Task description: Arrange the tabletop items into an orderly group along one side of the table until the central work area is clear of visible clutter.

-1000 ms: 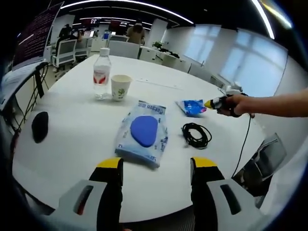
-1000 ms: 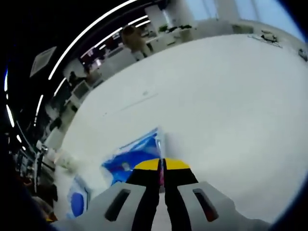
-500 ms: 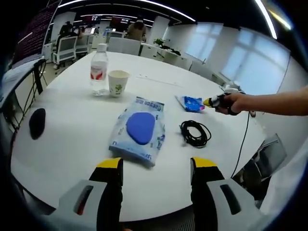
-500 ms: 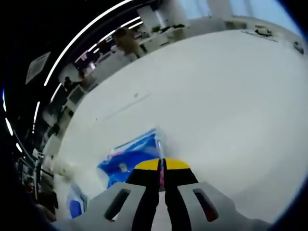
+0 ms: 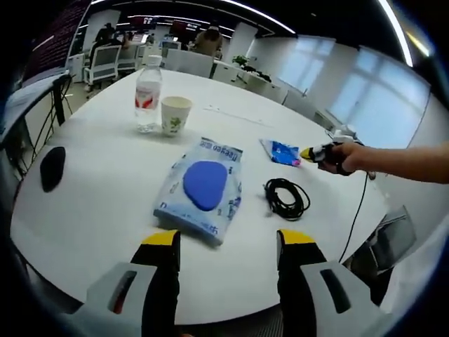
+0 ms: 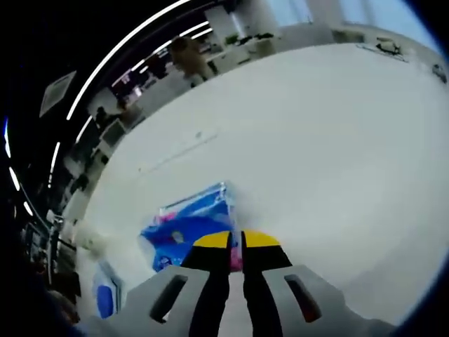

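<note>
Right claw (image 6: 236,241) pinched shut on one end of the small blue crinkly plastic packet (image 6: 188,228), yellow tips pressed together with the wrapper's edge between them; seen from the left gripper view as a yellow-tipped claw (image 5: 309,152) at the far right of the round white table (image 5: 98,189), the same packet (image 5: 280,151) lying flat just to its left. Packet's long axis running away from the right claw toward the table's middle, so any drag toward an edge means pulling back along that line. Left claw (image 5: 228,239) spread wide, holding nothing, hovering over the near rim. Straight ahead of it, and nearest to it, the large pale-blue soft pack with a dark blue oval lid (image 5: 202,188), lying lengthwise away from the claw, a little tilted. Just right of that pack, a coiled black cable (image 5: 286,199), between pack and packet and closer to the right claw. Farther off to the left, a clear plastic water bottle with a red label (image 5: 148,98) beside a white paper cup with a green print (image 5: 175,115), both upright, close together. Near the left rim, a flat black oval object (image 5: 51,168), well apart from the rest. Probably the cable most in the way of any sweep between pack and packet.
</note>
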